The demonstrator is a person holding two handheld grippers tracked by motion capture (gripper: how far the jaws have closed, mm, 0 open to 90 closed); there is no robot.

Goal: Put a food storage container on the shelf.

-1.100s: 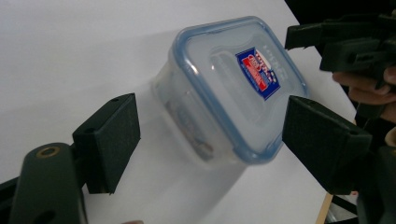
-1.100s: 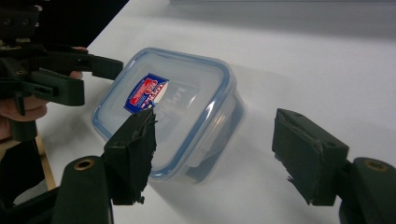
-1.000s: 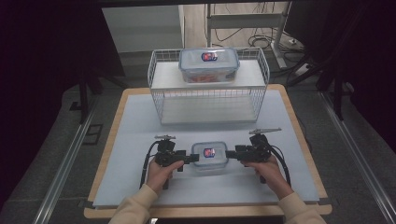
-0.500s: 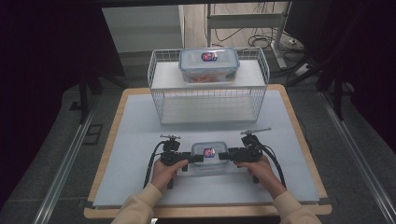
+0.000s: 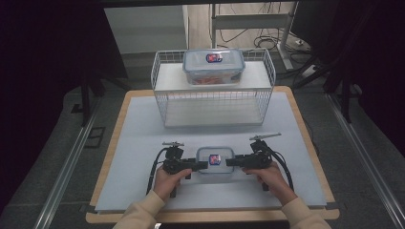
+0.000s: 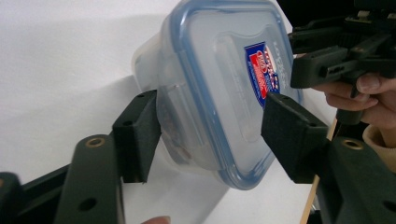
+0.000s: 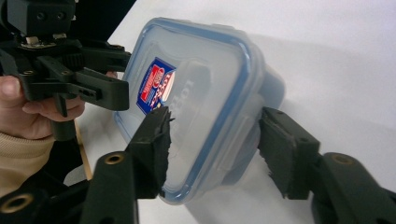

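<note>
The small clear container (image 5: 215,160) with a blue-rimmed lid and a red-and-blue label lies flat on the white surface (image 5: 143,133), near the person's edge, midway between the two hands. In the left gripper view the container (image 6: 219,84) sits between the black jaws: one pad touches its side latch, the other lies against the lid by the label. In the right gripper view the container (image 7: 201,102) is likewise bracketed, one pad on the lid and the other on the side wall under the rim.

The left tongs (image 5: 201,165) meet the container's left end and the right tongs (image 5: 231,162) its right end. Both pairs of jaws have just been closing, with the container between them, and now each pinches one end of it. The left hand (image 5: 167,180) and the right hand (image 5: 271,176) grip the handles from below, cream sleeves showing.

Farther back on the surface stands a white wire basket rack (image 5: 213,98), well apart from the hands. On its top shelf rests a second container (image 5: 213,66), larger, with the same kind of lid and label.
</note>
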